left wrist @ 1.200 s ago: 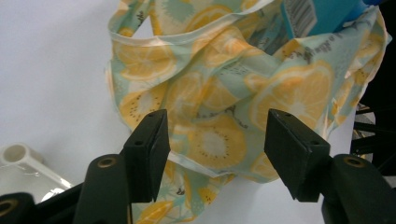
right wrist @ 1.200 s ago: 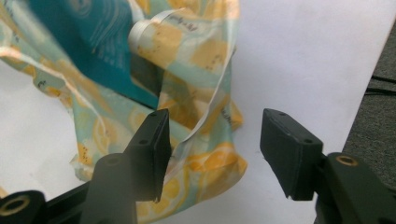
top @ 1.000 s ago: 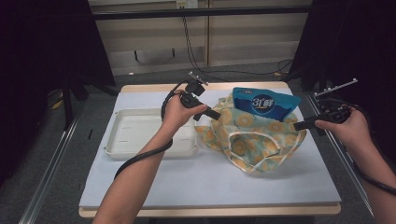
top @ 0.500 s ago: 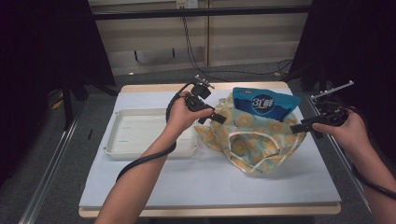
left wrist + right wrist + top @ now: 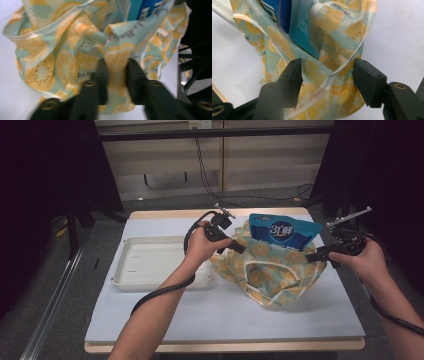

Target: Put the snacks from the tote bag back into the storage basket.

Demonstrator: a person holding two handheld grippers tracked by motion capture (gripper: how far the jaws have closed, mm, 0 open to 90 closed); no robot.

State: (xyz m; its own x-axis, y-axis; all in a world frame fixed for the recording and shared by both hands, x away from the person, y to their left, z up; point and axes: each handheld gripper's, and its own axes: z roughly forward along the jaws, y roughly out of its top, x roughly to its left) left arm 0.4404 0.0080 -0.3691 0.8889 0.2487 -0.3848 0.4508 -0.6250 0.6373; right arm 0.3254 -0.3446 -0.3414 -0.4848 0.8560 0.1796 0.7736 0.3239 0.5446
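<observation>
Hidden: the fruit-print bag covers your blue pouch's lower part.
Tray: bare, left.
Left gripper: just closed, clenched on bag cloth.
Right gripper: released, straddling the bag's rim.

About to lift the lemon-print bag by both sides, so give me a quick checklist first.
1. Left gripper pinching the bag: ok, jaws have just been closing, with a fold of cloth between the pads.
2. Right gripper gripping: not ok, jaws stand wide, cloth loose between them.
3. Blue pouch seated: cannot tell, its top sticks out of the mouth.
4. White-capped item contained: ok, under cloth.
5. White tray clear of the bag: ok, beside it on the table.
</observation>
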